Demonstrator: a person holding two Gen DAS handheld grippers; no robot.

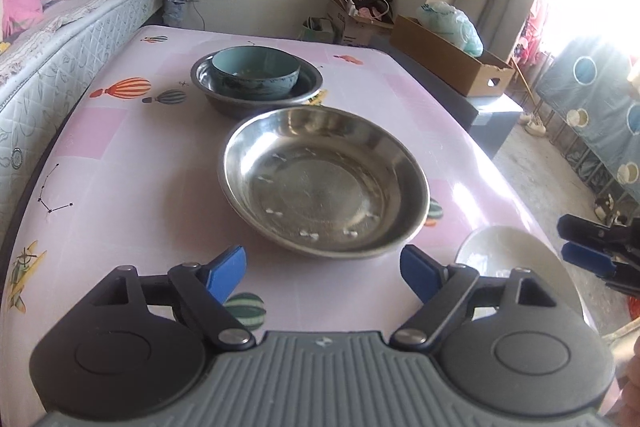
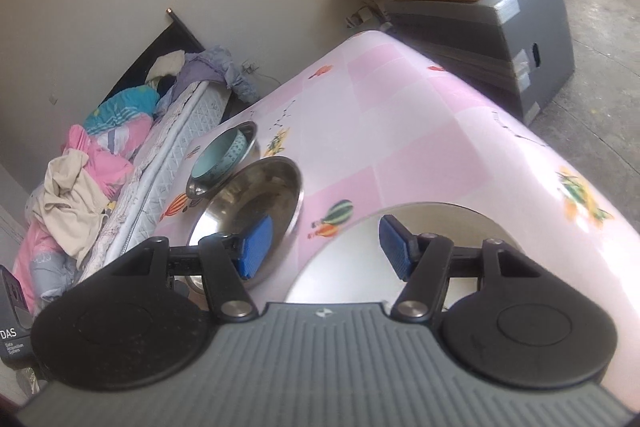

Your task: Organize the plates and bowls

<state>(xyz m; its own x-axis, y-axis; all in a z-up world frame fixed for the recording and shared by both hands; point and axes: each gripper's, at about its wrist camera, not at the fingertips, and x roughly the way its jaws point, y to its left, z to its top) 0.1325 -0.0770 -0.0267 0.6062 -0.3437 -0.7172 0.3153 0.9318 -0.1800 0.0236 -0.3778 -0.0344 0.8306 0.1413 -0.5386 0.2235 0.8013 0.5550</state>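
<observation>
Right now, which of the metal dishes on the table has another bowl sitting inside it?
The far metal dish, toward the wall: a blue-green bowl sits inside it. The near metal dish, closer to the left gripper, holds no bowl.

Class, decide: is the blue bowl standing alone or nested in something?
Nested. The blue bowl sits upright inside a steel dish, whose rim surrounds it.

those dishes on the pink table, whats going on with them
A person is sorting dishes with a pair of hand-held tongs. On the pink table a blue bowl already sits nested in a steel bowl. A second, empty steel bowl lies just in front of the open left tongs, untouched. A white plate lies at the near right edge. The right tongs are open above it, holding nothing.
</observation>
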